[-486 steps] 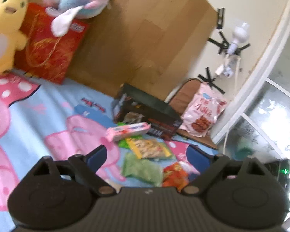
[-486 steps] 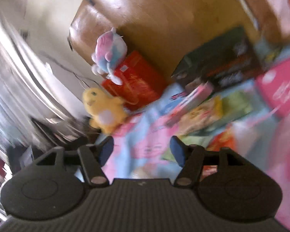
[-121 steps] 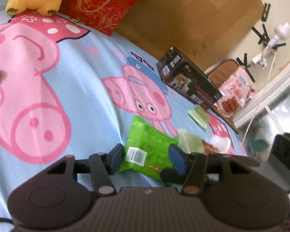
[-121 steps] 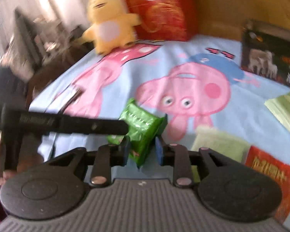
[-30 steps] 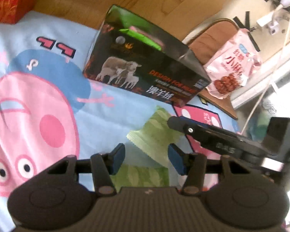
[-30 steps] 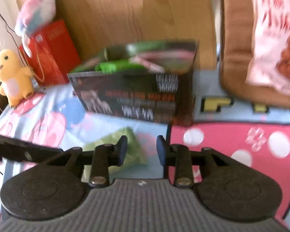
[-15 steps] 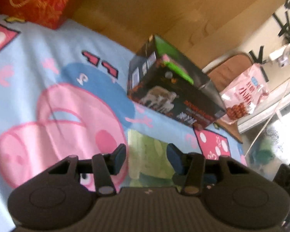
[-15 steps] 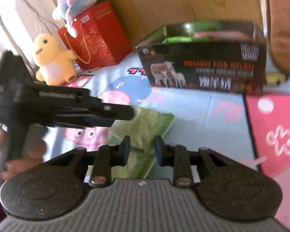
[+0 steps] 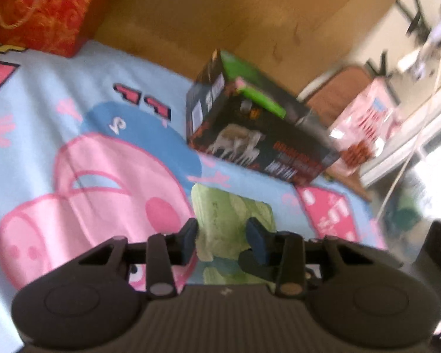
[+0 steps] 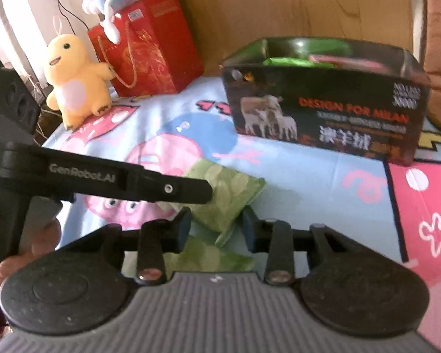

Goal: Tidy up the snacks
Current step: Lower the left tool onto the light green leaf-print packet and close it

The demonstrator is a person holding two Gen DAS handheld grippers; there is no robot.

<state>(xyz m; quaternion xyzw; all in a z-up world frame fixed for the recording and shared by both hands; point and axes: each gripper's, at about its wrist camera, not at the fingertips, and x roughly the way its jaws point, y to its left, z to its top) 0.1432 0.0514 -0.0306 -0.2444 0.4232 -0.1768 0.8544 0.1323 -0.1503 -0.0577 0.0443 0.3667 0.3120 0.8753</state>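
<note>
On the bed's cartoon-pig blanket (image 10: 323,182), a pale green snack packet (image 10: 229,197) lies in front of the dark box (image 10: 326,103), which already holds green and pink packets. The left claw (image 9: 222,236) is held wide with the packet between its fingertips, though contact cannot be told. The right claw (image 10: 216,226) is likewise wide around the packet's near corner.

We see a pale green snack pack (image 10: 226,197) lying flat on the blanket, a second like it (image 10: 211,257) nearer us. Beyond them stands a dark open box (image 10: 323,100) with green and pink packets (image 10: 288,61) inside.
</note>
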